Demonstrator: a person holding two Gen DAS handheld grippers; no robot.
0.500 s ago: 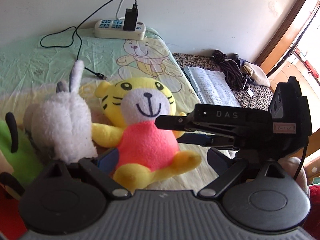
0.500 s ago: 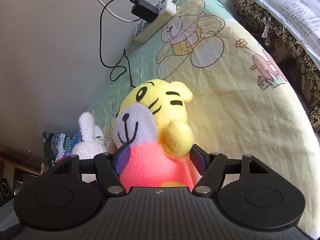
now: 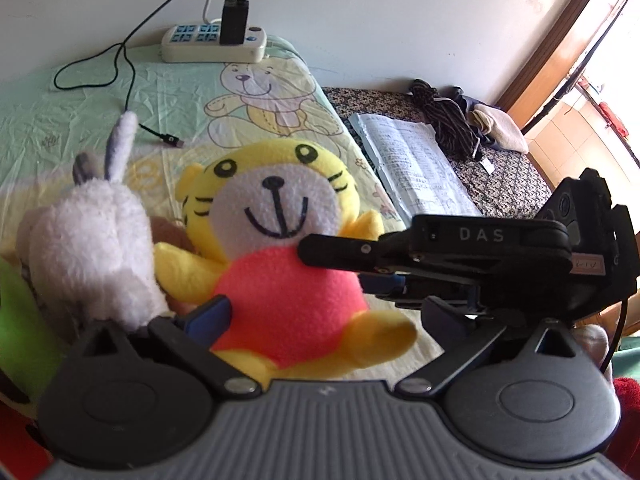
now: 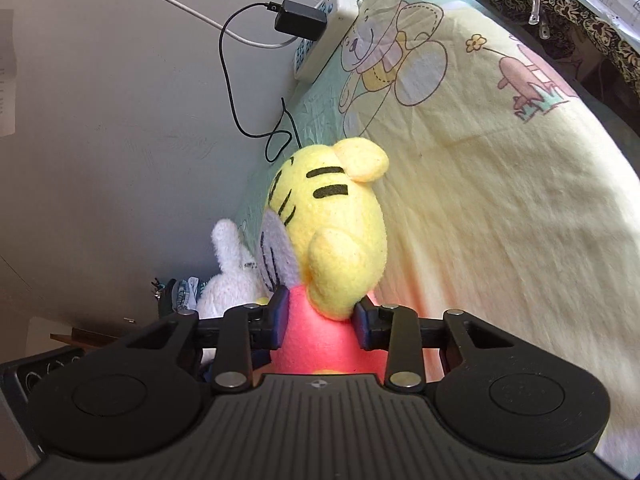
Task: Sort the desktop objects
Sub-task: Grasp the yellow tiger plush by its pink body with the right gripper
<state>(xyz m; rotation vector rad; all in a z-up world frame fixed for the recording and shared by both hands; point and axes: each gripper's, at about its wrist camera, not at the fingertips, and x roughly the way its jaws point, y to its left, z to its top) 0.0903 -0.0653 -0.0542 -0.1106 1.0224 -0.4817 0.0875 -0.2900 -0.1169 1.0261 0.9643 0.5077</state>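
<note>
In the right wrist view we see the right gripper (image 4: 322, 322) with its jaws pressed narrow against both sides of the pink belly of the yellow tiger plush (image 4: 332, 236), which sits on the cartoon-print surface (image 4: 500, 208). In the left wrist view our left gripper (image 3: 320, 320) has its jaws spread wide, the tiger's lower body (image 3: 288, 292) between them without visible contact. A white rabbit plush (image 3: 96, 240) leans at the tiger's 9 o'clock, and a power strip (image 3: 214, 42) lies by the wall at 12 o'clock.
</note>
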